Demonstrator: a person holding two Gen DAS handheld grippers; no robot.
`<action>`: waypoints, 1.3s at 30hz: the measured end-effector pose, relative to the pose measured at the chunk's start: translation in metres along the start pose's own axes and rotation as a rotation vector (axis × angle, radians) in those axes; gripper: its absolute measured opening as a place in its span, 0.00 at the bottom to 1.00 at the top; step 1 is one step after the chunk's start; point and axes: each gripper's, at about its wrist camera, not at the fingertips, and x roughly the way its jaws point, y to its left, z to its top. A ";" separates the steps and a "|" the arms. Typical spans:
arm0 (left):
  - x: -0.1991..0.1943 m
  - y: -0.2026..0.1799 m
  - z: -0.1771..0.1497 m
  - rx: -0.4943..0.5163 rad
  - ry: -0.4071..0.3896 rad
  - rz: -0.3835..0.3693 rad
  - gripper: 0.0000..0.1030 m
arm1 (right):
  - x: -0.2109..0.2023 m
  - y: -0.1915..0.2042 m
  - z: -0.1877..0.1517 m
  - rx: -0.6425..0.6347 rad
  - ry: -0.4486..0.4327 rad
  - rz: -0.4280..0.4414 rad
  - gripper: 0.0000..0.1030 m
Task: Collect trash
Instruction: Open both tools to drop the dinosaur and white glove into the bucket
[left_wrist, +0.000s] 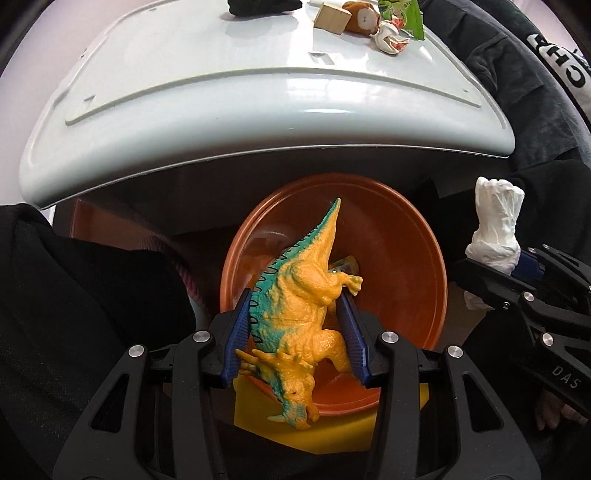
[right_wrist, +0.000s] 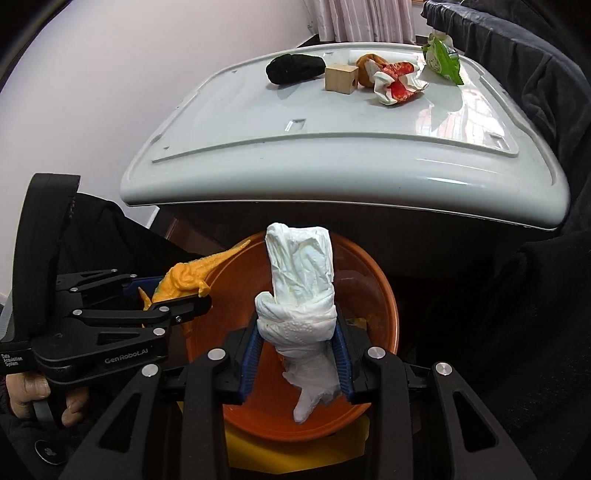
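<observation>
right gripper (right_wrist: 299, 350) clamping twisted white tissue wad (right_wrist: 301, 291), long axis upright, directly over orange bowl (right_wrist: 384, 306) | left gripper (left_wrist: 295, 332) gripping toy dinosaur (left_wrist: 299, 310) over bowl's left side | right one sitting nearer centre

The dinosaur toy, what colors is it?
The dinosaur toy is orange-yellow with a teal-green back, seen best in the left wrist view.
</observation>
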 end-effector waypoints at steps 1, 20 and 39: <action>0.000 0.000 -0.001 0.002 0.000 0.003 0.43 | 0.000 0.000 0.000 0.000 0.000 0.000 0.34; -0.012 -0.005 0.006 -0.014 -0.056 0.044 0.59 | -0.016 -0.014 0.001 0.072 -0.068 -0.024 0.60; -0.050 0.015 0.043 -0.041 -0.241 0.016 0.72 | -0.017 -0.063 0.104 0.220 -0.134 0.018 0.61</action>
